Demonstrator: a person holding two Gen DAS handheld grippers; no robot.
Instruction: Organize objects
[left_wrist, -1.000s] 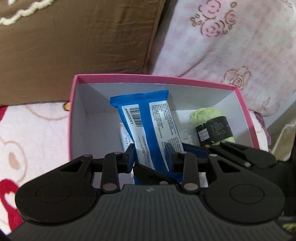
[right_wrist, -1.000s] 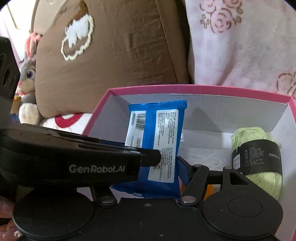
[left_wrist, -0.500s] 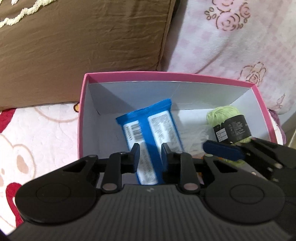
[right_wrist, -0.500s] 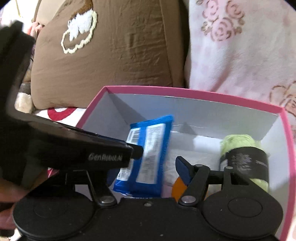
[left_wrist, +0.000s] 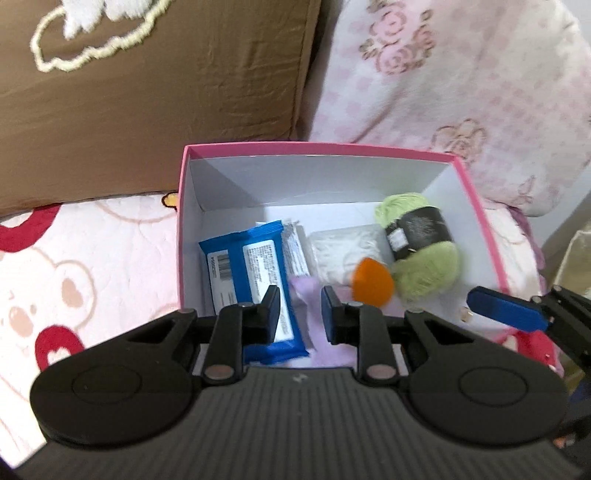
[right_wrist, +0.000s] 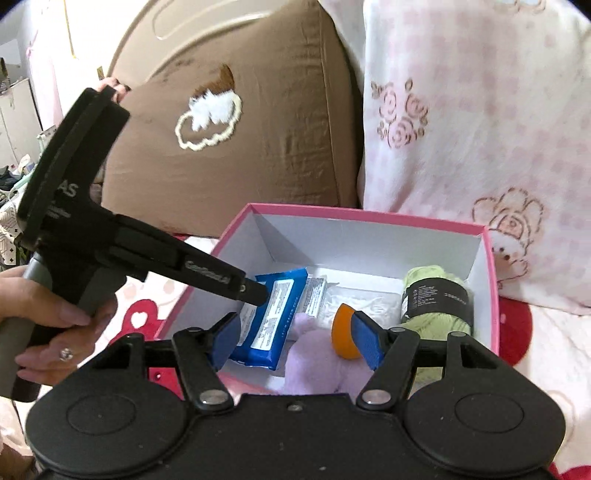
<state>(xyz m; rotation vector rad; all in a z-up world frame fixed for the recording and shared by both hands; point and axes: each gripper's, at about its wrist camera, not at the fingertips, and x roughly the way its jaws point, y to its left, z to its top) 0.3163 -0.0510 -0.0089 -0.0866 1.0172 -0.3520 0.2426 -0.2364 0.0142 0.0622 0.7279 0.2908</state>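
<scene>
Your left gripper hung with fingers closed and empty over the pink-rimmed cardboard box; the right gripper stood part open, empty. The blue foil packet lay at the box's 8 o'clock. Placement looked complete; next you needed another loose item.

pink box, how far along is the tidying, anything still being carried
Done: the pink box already holds a blue packet, green yarn, a white bundle, an orange piece and something lilac. In hand: nothing; the left gripper is shut and empty, the right gripper open above the box. Left: no loose item shows on the bedding.
</scene>
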